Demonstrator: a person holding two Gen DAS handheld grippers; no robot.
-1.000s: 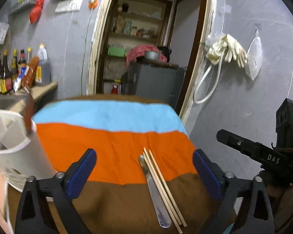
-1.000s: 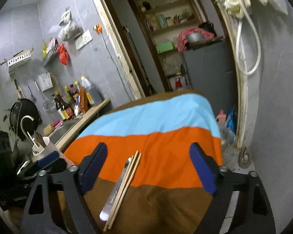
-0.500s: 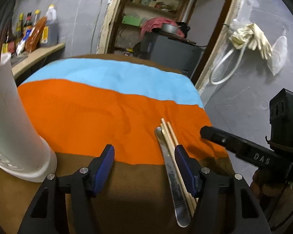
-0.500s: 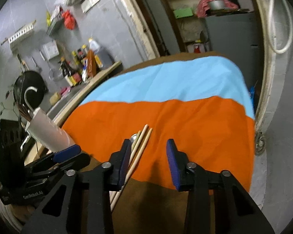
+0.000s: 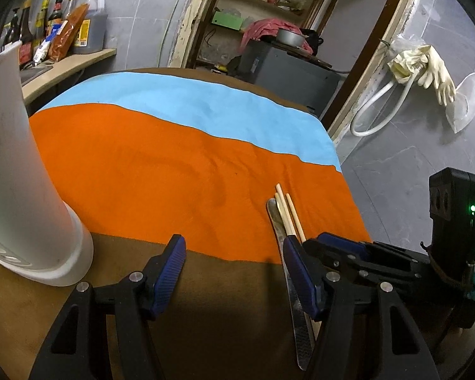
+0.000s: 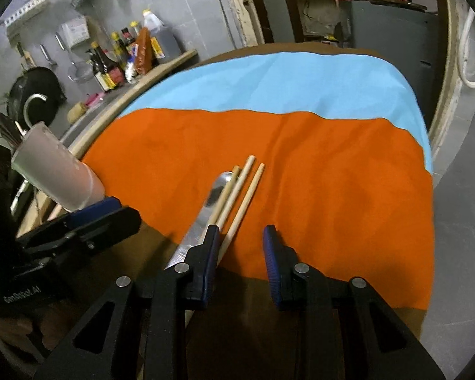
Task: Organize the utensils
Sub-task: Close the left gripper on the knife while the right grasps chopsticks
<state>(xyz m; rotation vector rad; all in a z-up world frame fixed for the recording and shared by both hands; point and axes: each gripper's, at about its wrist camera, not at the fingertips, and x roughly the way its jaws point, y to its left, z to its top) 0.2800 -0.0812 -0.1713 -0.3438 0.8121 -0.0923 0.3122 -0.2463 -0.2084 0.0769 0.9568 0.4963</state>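
Note:
A metal utensil handle and three wooden chopsticks lie side by side on the striped cloth; they also show in the left wrist view. My right gripper is open, low over the cloth, its left finger over the chopsticks' near ends. My left gripper is open and empty, to the left of the utensils, its right finger beside them. A white utensil holder stands at the left; in the right wrist view it holds dark utensils.
The cloth covers a round table whose right edge drops to the floor. A counter with sauce bottles runs along the left wall. A doorway with shelves and a grey cabinet lies behind the table.
Both grippers have come down and forward toward the utensils. Both have narrowed from wide open. The right gripper's left finger now sits over the chopsticks' near ends.

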